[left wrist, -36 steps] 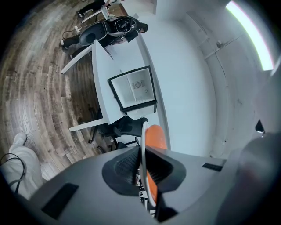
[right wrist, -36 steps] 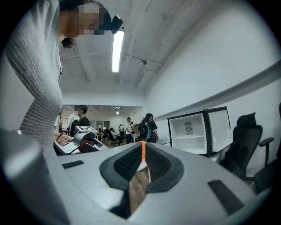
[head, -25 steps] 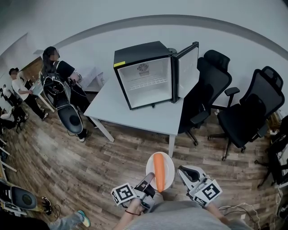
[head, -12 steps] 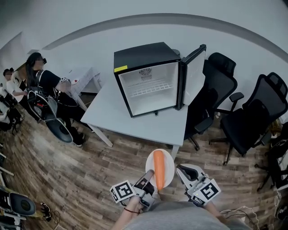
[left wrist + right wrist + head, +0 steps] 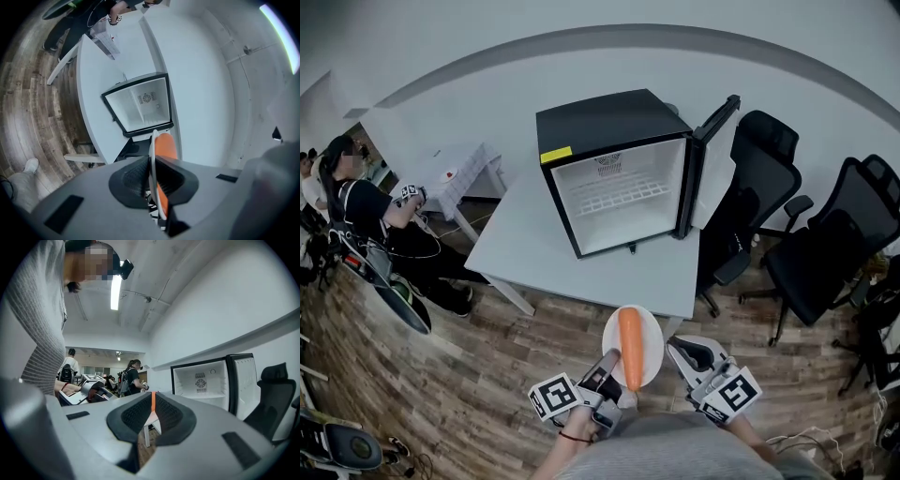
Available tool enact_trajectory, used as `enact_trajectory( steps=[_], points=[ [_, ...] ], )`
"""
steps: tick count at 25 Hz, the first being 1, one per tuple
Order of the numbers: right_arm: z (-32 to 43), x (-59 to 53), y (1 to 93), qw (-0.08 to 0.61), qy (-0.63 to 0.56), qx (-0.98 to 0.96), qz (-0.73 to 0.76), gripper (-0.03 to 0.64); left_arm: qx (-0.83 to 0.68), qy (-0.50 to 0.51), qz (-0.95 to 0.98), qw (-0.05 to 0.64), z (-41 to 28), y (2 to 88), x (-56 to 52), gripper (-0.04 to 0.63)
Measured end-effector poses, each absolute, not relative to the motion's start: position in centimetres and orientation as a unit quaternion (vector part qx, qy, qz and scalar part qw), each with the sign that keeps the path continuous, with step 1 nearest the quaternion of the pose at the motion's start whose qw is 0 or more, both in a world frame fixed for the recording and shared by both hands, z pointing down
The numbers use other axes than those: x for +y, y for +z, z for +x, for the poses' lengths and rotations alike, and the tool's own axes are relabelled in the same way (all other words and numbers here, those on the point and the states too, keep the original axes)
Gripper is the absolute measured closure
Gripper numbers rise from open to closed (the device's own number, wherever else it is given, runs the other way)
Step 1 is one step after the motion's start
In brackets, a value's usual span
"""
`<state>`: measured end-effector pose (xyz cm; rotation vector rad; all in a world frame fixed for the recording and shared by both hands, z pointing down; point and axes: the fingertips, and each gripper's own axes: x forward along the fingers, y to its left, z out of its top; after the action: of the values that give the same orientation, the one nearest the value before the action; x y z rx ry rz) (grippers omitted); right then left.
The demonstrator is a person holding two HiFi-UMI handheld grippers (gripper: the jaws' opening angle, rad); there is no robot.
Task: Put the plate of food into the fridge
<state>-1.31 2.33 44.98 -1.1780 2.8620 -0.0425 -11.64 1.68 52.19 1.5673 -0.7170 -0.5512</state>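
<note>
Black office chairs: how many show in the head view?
2. One black office chair stands beside the black fridge's open door; the other is farther right. Dark clutter at the right edge may hide more.

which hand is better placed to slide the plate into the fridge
Left: the left claw grips the plate by its rim, facing the open fridge. The right claw holds nothing.

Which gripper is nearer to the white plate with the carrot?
Left. The left gripper clamps the plate's near rim; the right gripper hangs beside its right edge, not gripping it.
</note>
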Motion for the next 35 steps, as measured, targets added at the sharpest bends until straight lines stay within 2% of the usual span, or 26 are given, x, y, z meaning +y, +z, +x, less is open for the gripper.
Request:
enact_trajectory(
  steps=[5,13,35],
  points=[
    [-3.2,-0.7,44.7,0.029,-0.012,0.92,-0.392,0.601,-0.336,-0.188,0.702,0.599,-14.6,53.4,-1.2,0.563],
    [-5.1,-3.3,44.8,0.025,-0.016,0.92,-0.391,0.601,-0.316,-0.202,0.695,0.614,-15.6,53.2,-4.5,0.563],
    [0.2,-12.5,44.5,0.011,-0.027,0.94,-0.341,0.601,-0.353,-0.202,0.69,0.599,-10.4,52.6,-12.7,0.561]
  ],
)
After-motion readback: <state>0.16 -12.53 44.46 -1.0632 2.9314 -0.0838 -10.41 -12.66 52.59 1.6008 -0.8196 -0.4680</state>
